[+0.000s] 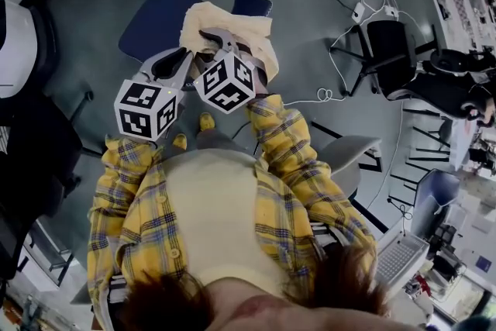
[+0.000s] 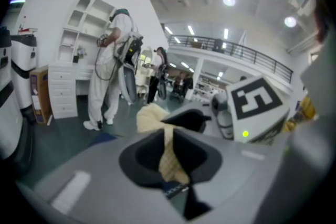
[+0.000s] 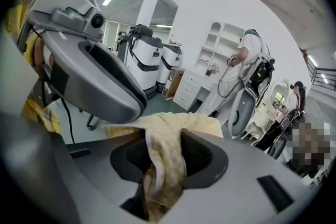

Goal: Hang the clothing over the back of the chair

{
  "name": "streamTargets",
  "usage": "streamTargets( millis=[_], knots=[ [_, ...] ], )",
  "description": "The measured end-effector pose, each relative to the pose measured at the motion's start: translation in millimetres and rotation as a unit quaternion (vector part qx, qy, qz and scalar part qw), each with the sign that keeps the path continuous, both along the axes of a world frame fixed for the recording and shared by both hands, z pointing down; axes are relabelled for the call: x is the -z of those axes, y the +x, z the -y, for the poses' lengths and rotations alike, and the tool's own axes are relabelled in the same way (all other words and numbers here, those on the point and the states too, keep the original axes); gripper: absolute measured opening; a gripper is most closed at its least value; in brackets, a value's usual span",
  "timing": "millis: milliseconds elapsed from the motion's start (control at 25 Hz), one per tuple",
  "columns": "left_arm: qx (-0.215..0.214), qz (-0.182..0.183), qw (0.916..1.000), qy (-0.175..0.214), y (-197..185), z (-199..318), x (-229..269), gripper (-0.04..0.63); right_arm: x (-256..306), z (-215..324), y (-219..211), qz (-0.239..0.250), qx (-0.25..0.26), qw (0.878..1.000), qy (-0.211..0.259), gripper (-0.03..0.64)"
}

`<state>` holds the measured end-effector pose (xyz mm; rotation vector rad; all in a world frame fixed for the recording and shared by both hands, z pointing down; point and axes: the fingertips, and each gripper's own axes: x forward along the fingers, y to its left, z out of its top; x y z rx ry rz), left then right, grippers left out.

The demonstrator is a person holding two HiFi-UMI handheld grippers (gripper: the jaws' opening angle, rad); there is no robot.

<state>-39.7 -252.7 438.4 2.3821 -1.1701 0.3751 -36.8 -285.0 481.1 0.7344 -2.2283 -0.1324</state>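
Note:
A pale yellow piece of clothing (image 1: 225,27) is bunched over the blue chair (image 1: 155,23), close to its backrest (image 1: 252,0). Both grippers hold it from the near side. My left gripper (image 1: 184,56) is shut on a thin fold of the clothing (image 2: 170,157), which runs up between its jaws. My right gripper (image 1: 213,35) is just to the right of it, and a thick bunch of the clothing (image 3: 163,165) fills its jaws and hangs down. The two marker cubes nearly touch. From the left gripper view, the right gripper's cube (image 2: 257,105) sits close on the right.
A person in white overalls (image 2: 113,71) stands by white shelves and drawers (image 2: 63,86). A black office chair (image 1: 387,50) and floor cables (image 1: 325,97) lie to the right. A grey chair (image 1: 349,159) is beside me. White machines (image 3: 152,60) stand further back.

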Motion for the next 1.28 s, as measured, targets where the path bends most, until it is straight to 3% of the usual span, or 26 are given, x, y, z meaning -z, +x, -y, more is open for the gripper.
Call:
streamTargets(
  millis=[240,360,640,720,1280],
  knots=[
    [0.017,0.020,0.9996,-0.011,-6.7,6.7,-14.7,0.037,-1.4,-9.1,1.7,-0.053,0.054,0.997,0.005,0.184],
    [0.022,0.012,0.9996,-0.015,-9.7,6.9,-18.0,0.037,3.0,-14.8,6.9,-0.048,0.058,0.997,0.003,0.189],
    [0.018,-0.005,0.9997,-0.017,-5.0,0.7,-18.9,0.037,27.1,-17.1,40.7,0.027,-0.010,1.000,0.007,0.182],
    [0.018,-0.008,0.9997,-0.015,-4.9,-1.0,-18.0,0.037,30.2,-18.8,51.2,0.048,-0.033,0.998,0.006,0.151],
    [0.009,-0.032,0.9995,-0.004,2.4,-17.9,-6.7,0.034,36.9,-41.6,112.2,0.154,-0.174,0.973,-0.011,0.055]
  ],
)
